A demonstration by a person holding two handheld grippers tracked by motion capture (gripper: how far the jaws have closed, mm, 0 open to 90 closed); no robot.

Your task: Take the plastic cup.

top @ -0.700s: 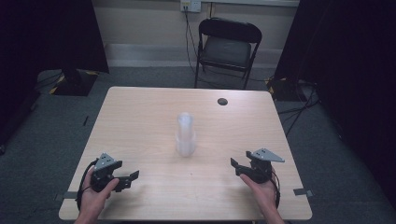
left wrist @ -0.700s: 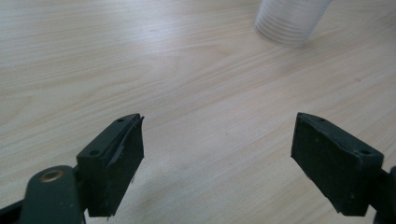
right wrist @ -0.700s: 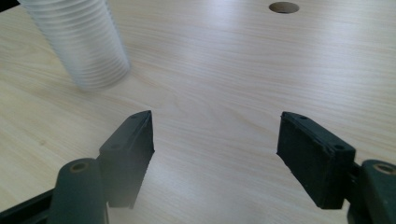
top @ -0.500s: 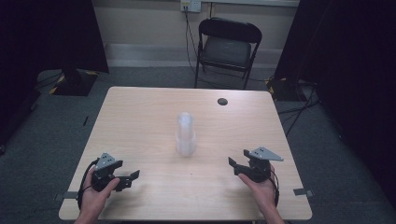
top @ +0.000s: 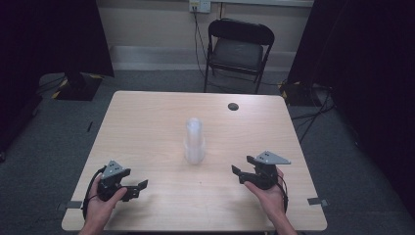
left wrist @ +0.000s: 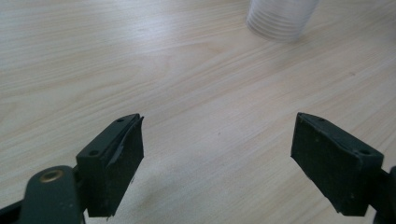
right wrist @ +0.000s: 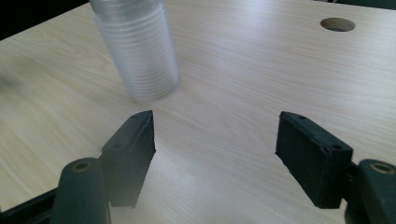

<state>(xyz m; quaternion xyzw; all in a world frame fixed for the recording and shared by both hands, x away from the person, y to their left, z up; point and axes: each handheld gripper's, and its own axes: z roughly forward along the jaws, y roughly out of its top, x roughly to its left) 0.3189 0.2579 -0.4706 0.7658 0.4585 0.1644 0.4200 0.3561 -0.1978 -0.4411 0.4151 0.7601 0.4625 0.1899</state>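
Flanking the stack of clear cups (top: 194, 141) standing upright mid-worktop (top: 147, 122), we hold the left claw (top: 138, 187) and right claw (top: 243, 169) released and empty, probably readying a two-sided approach.

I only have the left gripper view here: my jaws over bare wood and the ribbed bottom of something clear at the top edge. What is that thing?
Observer: A tall stack of clear plastic cups, upright at the middle of the table.
Operator: Is the other gripper near it?
Observer: The right gripper sits apart from the stack, jaws open and aimed toward it, nothing between them.
Operator: Anything else on the table?
Observer: A round cable hole near the far edge, beyond the stack.
Operator: And behind the table?
Observer: A black folding chair stands against the wall.
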